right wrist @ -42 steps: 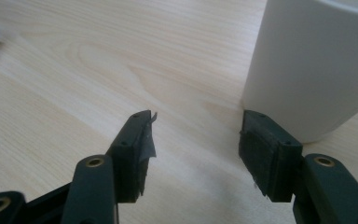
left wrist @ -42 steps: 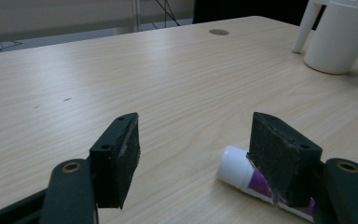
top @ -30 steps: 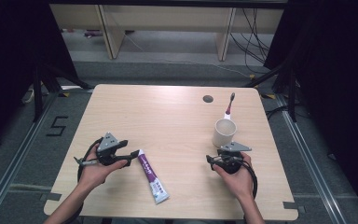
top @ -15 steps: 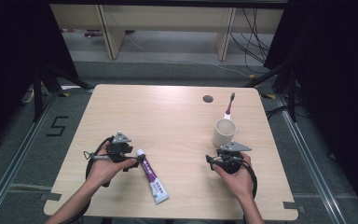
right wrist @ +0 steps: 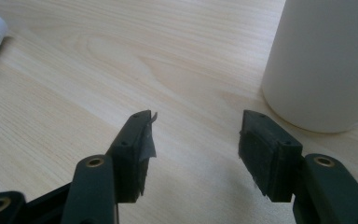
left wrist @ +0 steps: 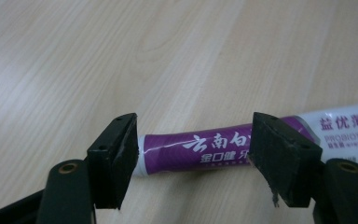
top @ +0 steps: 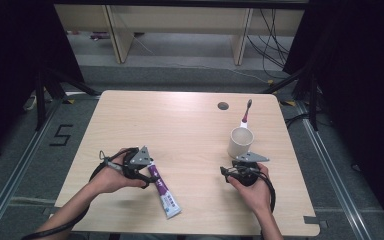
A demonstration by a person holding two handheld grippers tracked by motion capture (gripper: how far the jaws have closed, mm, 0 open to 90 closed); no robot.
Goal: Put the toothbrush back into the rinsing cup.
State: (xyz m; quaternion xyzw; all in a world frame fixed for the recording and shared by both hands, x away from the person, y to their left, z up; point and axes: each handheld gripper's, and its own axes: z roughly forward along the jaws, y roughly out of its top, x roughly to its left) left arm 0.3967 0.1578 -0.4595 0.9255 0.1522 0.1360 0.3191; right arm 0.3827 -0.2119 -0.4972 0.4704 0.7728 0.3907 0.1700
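While jaws stand parted: left gripper straddles toothpaste tube (lower centre of frame, lying flat, ungrasped); right gripper released. Advice: centre pads, then squeeze gently.

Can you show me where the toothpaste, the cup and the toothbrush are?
toothpaste tube (left wrist: 193, 151): left gripper view, on its purple part between the open jaws.
cup (top: 240, 142): high view, on its white side wall.
toothbrush (top: 247, 113): high view, on the handle sticking up out of the cup.
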